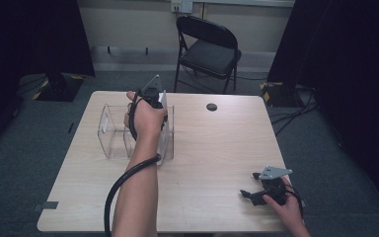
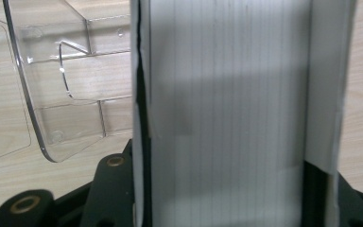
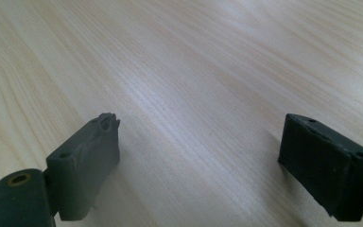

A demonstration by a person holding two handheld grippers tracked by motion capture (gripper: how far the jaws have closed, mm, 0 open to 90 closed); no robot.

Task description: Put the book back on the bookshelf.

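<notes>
Nearest the person, the right tool [image 1: 256, 195] rests low on the bare worktop [image 1: 217, 148] at its near right corner, its two dark jaws spread wide apart with nothing between them. Farther in, the left hand [image 1: 145, 118] holds the left tool [image 2: 227, 189] over a clear plastic rack [image 1: 116, 131] that stands on the left half of the worktop. That tool's jaws are closed on a white book [image 2: 227, 94], gripped across its thickness, with the page edges facing the camera and the rack's curved clear wall just beside it. The book looks stiff and moderately heavy, its cover probably smooth enough to slip, so a hold square across the covers seems soundest. The rack looks light, rigid and easily nudged. Beyond the worktop stands a black folding chair [image 1: 208, 47].
</notes>
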